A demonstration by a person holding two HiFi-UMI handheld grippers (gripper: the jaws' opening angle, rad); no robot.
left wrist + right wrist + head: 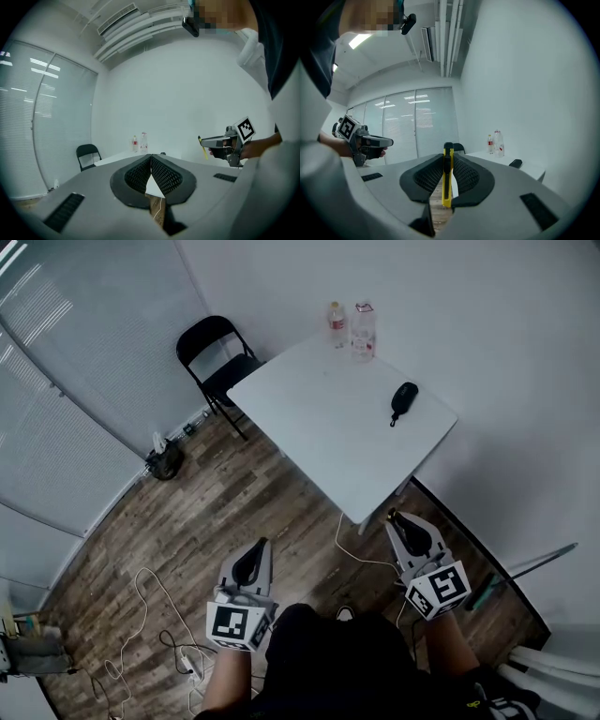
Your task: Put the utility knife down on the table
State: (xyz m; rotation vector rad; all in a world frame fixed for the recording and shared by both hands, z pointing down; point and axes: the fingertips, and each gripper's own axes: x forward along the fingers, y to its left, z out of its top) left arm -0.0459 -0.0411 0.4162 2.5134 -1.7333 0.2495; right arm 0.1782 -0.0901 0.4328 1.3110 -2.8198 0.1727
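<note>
My right tongs (449, 157) clamp the knife (447, 187) — the table (319, 427) lies ahead of them. My left tongs (151, 159) are closed, empty.

— What was the table (319, 418) like?
— A smooth white top, matt (laminate or plastic, I couldn't tell). The floor (187, 521) was brown wood-grain planking, streaky and low in sheen.
— And the tools?
— Matt grey plastic shells on both. On the left gripper (151, 161) the pads (166, 177) were black, rubbery-looking, with a fine grid texture; the right gripper (448, 164) had the same. The utility knife (447, 194) looked like glossy yellow plastic with a black slider.
— Anything else?
— Two clear plastic bottles (363, 331), a black chair (217, 357) with a slight sheen, and a matt black object (403, 399).
</note>
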